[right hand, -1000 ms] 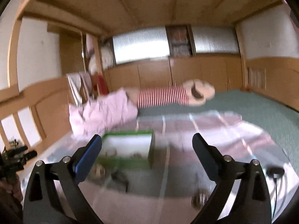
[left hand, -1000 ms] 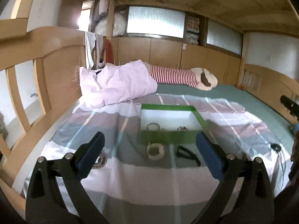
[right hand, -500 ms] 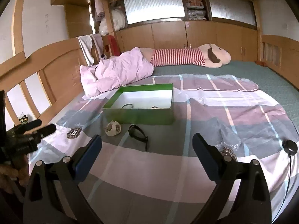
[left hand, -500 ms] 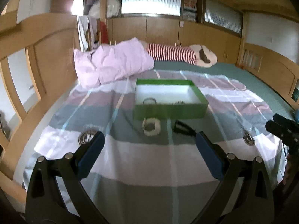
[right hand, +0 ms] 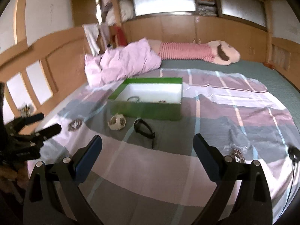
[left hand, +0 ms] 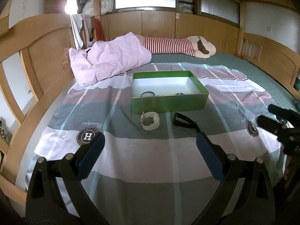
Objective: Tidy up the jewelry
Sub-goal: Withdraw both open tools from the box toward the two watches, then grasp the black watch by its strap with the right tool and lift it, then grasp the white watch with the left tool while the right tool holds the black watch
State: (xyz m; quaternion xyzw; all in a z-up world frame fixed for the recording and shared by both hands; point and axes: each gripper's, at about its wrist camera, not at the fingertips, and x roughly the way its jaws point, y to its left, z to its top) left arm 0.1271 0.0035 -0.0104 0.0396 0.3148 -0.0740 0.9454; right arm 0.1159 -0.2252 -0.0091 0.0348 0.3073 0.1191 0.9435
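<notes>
Both of your claws are spread wide and hold nothing: the left claw (left hand: 150, 150) and the right claw (right hand: 148, 150) hover over the near part of the bed (left hand: 243, 63), well short of the jewelry.

What could go wrong, as I judge it: the striped sheet (left hand: 131, 150) looks thin and loose, with plastic wrinkled near its right edge, so a claw that comes down too low may pinch cloth along with a piece and drag everything. The bed is soft, so pressing down could sink a piece out of your fingers' reach. The two loose pieces lie near each other; a wide approach to one may nudge the other. The right wrist view is blurred, so settle before you commit.

The cream bracelet (left hand: 150, 121) is a chunky ring of pale segments, lying just in front of the near wall of the green box (left hand: 168, 103). The black watch (left hand: 184, 121) lies to its right, its strap curled and one end trailing toward you. Inside the box, on its white floor near the front wall, are a dark bangle (left hand: 148, 93) and a small dark piece (left hand: 180, 93) too small to identify.
</notes>
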